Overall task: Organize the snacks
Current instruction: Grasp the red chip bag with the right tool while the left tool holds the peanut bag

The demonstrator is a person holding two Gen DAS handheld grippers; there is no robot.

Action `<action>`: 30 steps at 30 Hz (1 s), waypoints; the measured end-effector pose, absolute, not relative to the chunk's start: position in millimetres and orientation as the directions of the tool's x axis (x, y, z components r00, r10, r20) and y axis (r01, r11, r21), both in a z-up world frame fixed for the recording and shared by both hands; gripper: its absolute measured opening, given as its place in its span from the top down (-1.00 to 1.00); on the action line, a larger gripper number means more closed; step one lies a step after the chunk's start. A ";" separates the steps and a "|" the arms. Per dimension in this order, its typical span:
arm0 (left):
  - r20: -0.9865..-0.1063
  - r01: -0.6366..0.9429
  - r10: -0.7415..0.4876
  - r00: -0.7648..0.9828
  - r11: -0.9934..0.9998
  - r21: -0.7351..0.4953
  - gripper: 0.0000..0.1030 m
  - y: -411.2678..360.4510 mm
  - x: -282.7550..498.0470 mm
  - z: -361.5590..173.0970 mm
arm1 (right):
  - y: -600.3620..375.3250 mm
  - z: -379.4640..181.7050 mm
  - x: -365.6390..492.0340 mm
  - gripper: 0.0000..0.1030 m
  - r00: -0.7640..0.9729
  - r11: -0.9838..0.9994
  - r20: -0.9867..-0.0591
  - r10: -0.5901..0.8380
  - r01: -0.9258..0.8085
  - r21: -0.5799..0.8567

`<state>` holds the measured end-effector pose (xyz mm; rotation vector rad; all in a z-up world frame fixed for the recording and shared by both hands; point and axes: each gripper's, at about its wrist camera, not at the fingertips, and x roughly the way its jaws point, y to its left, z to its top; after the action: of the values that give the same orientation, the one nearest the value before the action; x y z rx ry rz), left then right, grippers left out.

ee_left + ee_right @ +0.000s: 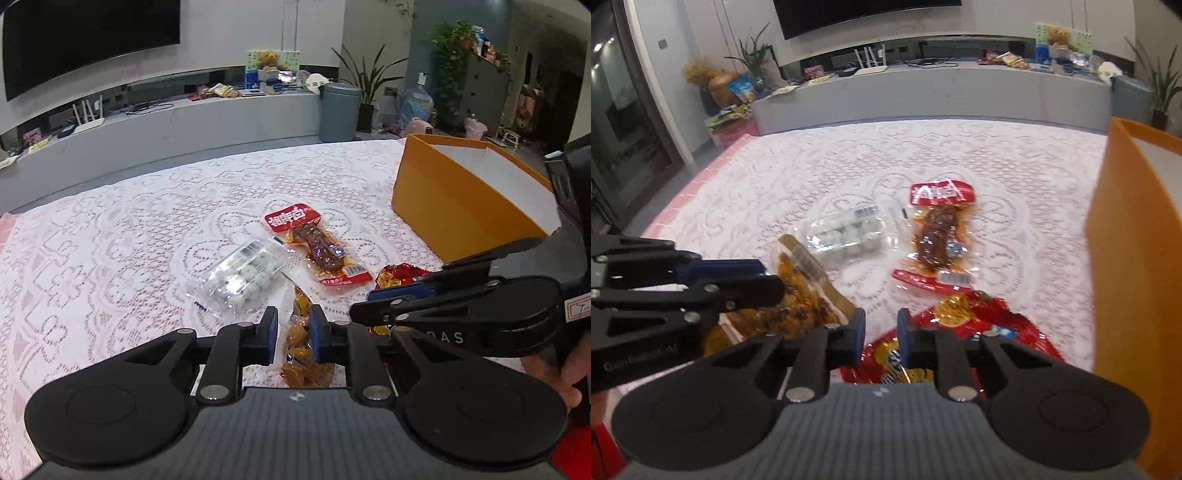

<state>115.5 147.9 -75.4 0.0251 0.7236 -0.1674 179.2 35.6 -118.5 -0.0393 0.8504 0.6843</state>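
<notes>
My left gripper (pixel 294 332) is shut on a yellow snack packet (pixel 300 350), which hangs between its blue pads just above the lace cloth. The right wrist view shows the same packet (pixel 809 291) in the left gripper (pixel 768 278). My right gripper (pixel 882 332) hovers low over a red foil packet (pixel 997 332), its jaws a narrow gap apart. The foil shows in the near part of that gap, and I cannot see whether the pads press on it. From the left wrist, the right gripper (pixel 362 304) lies across the red packet (pixel 399 275).
An open orange box (pixel 461 206) (pixel 1126 258) stands at the right. A clear packet of white balls (pixel 240 280) and a red-labelled meat snack (pixel 317 251) lie mid-table on the lace cloth (pixel 110 240). A hand (pixel 569 373) holds the right gripper.
</notes>
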 end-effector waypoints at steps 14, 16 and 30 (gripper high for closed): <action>-0.718 0.200 -0.149 0.679 0.980 -0.014 0.18 141.7 125.1 -88.4 | 35.1 -121.5 176.8 0.72 0.406 0.764 -0.696 0.592 -0.558 0.323; -0.718 0.193 -0.148 0.680 0.981 -0.020 0.16 141.7 126.4 -89.3 | 32.5 -116.9 171.2 0.68 0.435 0.775 -0.689 0.579 -0.557 0.299; -0.729 0.239 -0.141 0.670 0.971 0.032 0.18 124.2 118.3 -93.9 | 2.9 -121.7 167.3 -0.62 0.524 0.934 -0.779 0.343 -0.281 0.222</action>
<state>118.3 124.2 -93.9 0.1282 0.8098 -0.2148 167.3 2.9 -121.7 0.0715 0.9484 0.3738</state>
